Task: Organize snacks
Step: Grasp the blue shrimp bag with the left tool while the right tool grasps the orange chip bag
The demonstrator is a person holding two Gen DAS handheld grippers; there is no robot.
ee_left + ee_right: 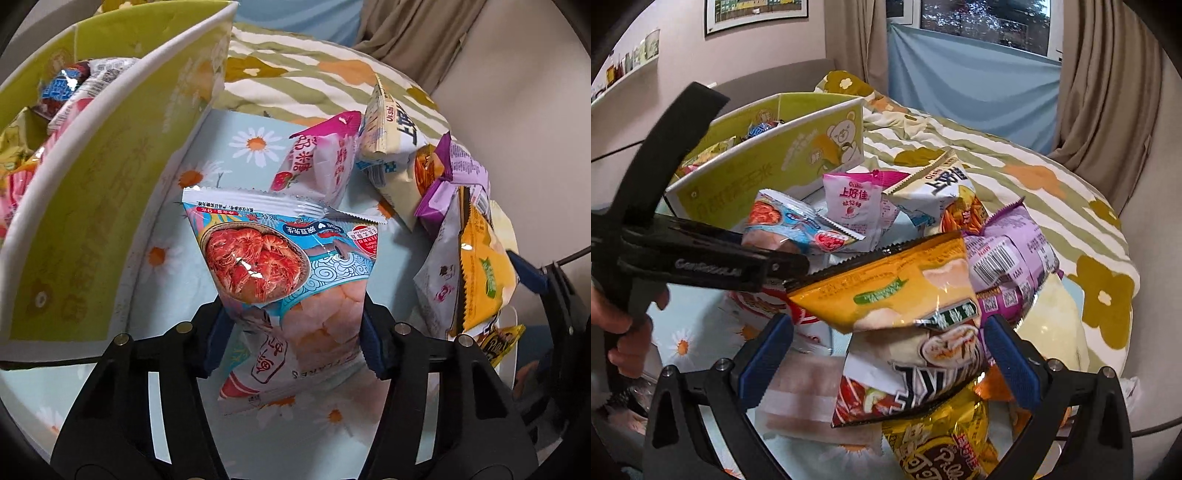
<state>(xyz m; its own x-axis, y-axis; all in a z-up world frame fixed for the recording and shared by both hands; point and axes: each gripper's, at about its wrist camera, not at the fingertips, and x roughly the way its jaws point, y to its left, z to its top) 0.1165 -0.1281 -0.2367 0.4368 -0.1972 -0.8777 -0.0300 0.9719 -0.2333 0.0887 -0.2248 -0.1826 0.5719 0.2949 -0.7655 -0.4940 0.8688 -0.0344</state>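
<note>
My left gripper (295, 339) is shut on a blue shrimp-cracker packet (280, 266) and holds it just right of the green cardboard box (85, 236). The same packet (798, 225) and the left gripper's arm (701, 254) show in the right wrist view. The box (768, 173) holds several snack packets (70, 88). My right gripper (886, 354) is open, its blue fingers (1012, 362) on either side of an orange-yellow packet (897, 288) atop the pile. A pink packet (853, 199), a cream packet (938, 192) and a purple packet (1012, 251) lie behind it.
The pile lies on a light-blue daisy-print cloth (251, 144) on a bed with a striped flowered quilt (1034, 173). A yellow and brown popcorn bag (942, 450) lies at the near edge. Curtains (1108, 74) and a wall are behind.
</note>
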